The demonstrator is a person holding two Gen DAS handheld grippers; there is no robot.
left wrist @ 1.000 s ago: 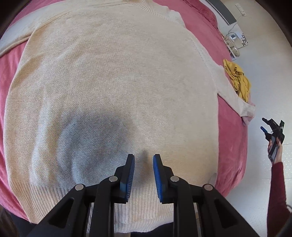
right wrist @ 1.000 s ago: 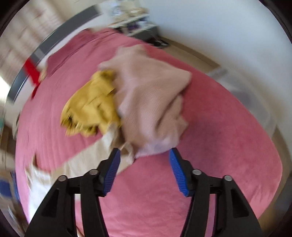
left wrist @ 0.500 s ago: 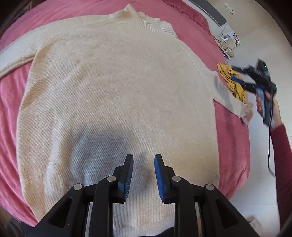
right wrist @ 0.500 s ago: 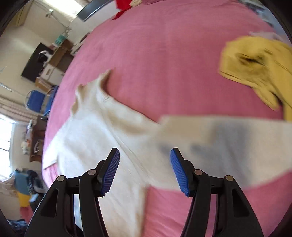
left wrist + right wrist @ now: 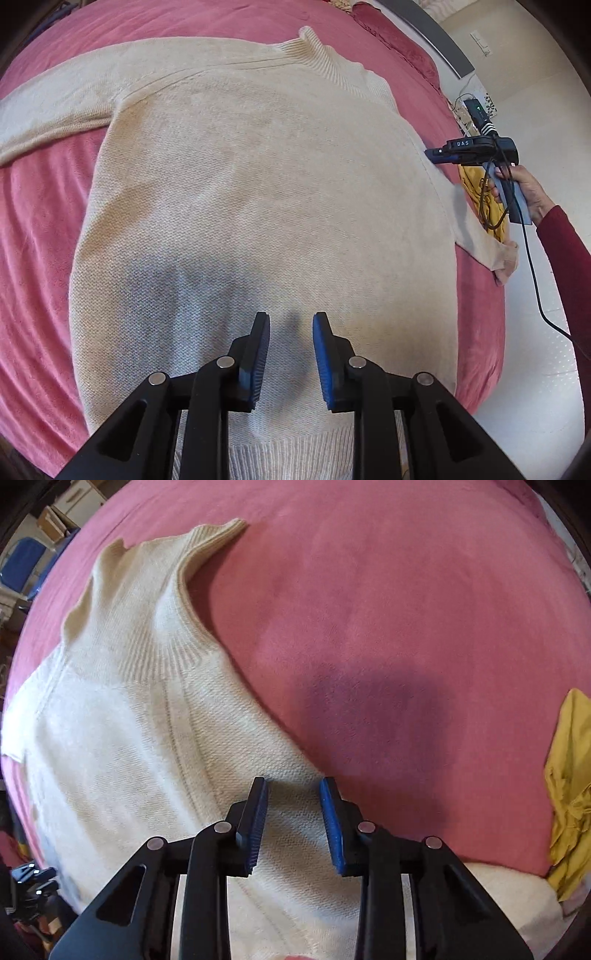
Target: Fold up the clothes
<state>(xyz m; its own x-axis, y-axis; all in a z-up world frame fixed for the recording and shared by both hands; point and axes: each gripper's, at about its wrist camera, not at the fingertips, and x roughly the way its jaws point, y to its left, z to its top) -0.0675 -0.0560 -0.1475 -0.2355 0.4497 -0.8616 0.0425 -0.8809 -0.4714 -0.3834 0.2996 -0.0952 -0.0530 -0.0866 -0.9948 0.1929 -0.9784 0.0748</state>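
A cream knit sweater (image 5: 258,184) lies spread flat on the pink bed (image 5: 37,240), its ribbed collar (image 5: 317,55) at the far end and both sleeves out. My left gripper (image 5: 291,317) hovers over the lower body near the hem, open by a narrow gap with nothing in it. A hand in a dark red sleeve holds my right gripper (image 5: 430,153) over the right shoulder seam. In the right wrist view that gripper (image 5: 292,782) points down at the sweater's (image 5: 129,738) sleeve edge. Its jaws are closing, and the fabric lies flat under the gap, not pinched.
A crumpled yellow garment (image 5: 498,229) lies at the bed's right edge beside the sleeve cuff, and the yellow garment (image 5: 570,775) shows in the right wrist view too. A black cable (image 5: 535,277) hangs from the right gripper over the pale floor (image 5: 535,387). A blue chair (image 5: 22,565) stands beyond the bed.
My right gripper swung from the pile of clothes across the bed to the sweater's shoulder, and its jaws have narrowed. The left gripper drew back, so more of the sweater shows.
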